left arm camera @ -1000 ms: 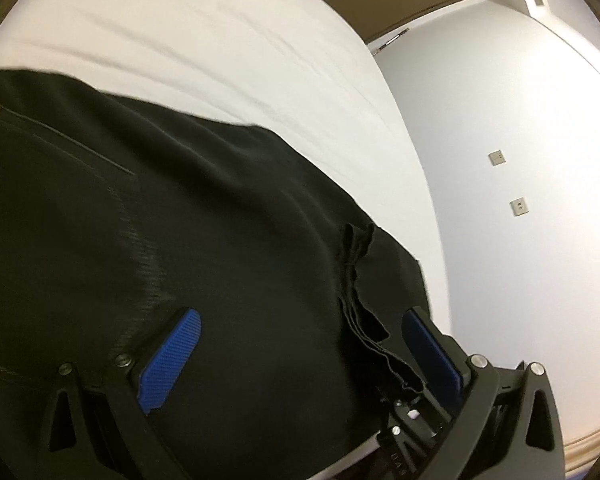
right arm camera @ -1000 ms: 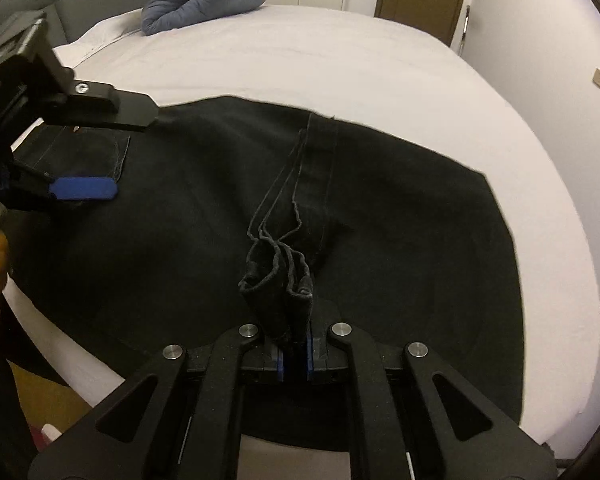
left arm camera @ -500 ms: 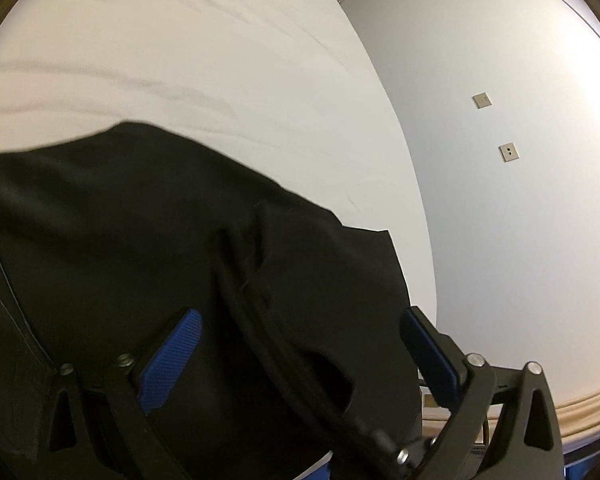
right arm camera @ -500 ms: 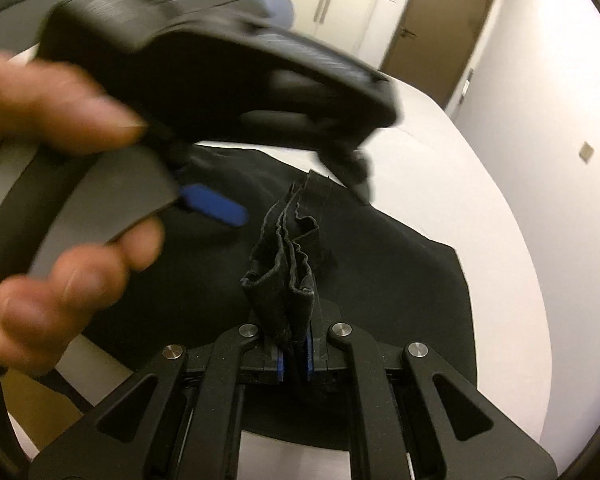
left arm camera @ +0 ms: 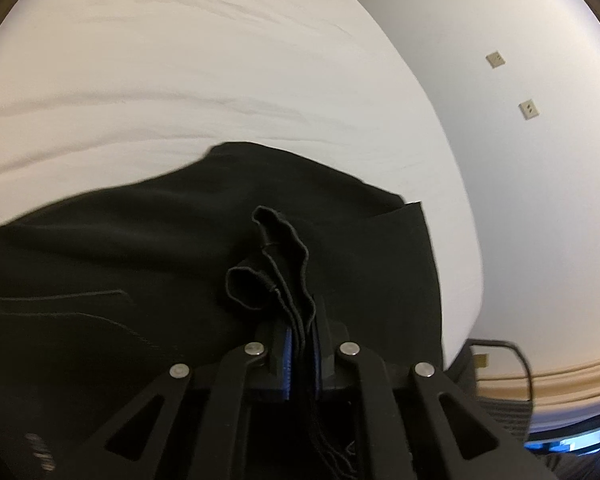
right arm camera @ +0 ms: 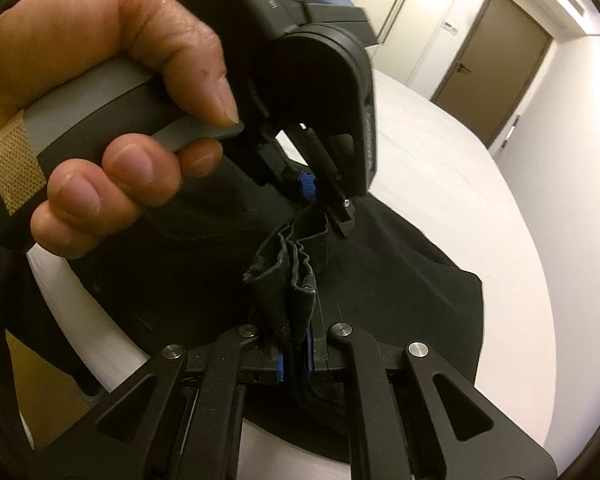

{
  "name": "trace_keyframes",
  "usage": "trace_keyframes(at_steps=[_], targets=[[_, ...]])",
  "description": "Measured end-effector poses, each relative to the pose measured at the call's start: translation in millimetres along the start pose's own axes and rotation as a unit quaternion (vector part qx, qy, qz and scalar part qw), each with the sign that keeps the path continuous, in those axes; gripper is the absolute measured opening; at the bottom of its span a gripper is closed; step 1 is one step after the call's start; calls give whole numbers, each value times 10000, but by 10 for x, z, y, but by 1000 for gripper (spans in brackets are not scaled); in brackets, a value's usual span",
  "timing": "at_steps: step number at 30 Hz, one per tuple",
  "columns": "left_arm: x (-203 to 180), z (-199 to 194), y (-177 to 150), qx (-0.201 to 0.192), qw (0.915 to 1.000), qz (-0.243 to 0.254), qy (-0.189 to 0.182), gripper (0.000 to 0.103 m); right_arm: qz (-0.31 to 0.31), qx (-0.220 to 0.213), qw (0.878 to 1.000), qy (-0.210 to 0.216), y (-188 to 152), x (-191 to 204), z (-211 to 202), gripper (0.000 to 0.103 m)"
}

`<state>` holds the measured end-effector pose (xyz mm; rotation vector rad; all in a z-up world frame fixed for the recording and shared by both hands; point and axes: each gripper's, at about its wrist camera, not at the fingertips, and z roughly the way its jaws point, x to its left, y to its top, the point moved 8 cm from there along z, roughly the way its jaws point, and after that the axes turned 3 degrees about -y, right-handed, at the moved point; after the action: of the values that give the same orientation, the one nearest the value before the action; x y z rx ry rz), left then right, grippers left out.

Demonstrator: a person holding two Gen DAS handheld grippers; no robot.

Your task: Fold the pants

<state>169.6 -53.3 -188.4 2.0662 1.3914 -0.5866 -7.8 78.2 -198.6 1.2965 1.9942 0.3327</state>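
Note:
Black pants lie spread on the white bed. My left gripper is shut on a bunched stack of the pants' hem layers, which stick up between its blue pads. My right gripper is shut on the same bunch of hems, a little nearer the edge. In the right wrist view the left gripper and the hand holding it fill the upper left, its tips pinching the hems just beyond my right gripper. The rest of the pants drape over the bed behind.
The bed's edge runs close on the right, with a white wall and two wall sockets beyond. A cable hangs by the bed's corner. A brown door stands at the far end of the room.
My left gripper was open over the pants' seat; it has swung across to the hems held by my right gripper and shut on them. My right gripper kept its hold.

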Motion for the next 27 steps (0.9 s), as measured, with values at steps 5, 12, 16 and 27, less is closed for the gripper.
trace_keyframes(at_steps=[5, 12, 16, 27], targets=[[67, 62, -41, 0, 9999, 20, 162, 8, -155, 109, 9997, 136, -53, 289, -61, 6], [325, 133, -201, -115, 9990, -352, 244, 27, -95, 669, 9959, 600, -490, 515, -86, 12], [333, -77, -274, -386, 9978, -274, 455, 61, 416, 655, 9890, 1262, -723, 449, -440, 31], [-316, -331, -591, -1159, 9701, 1260, 1721, 75, 3746, 222, 8531, 3625, -1091, -1673, -650, 48]])
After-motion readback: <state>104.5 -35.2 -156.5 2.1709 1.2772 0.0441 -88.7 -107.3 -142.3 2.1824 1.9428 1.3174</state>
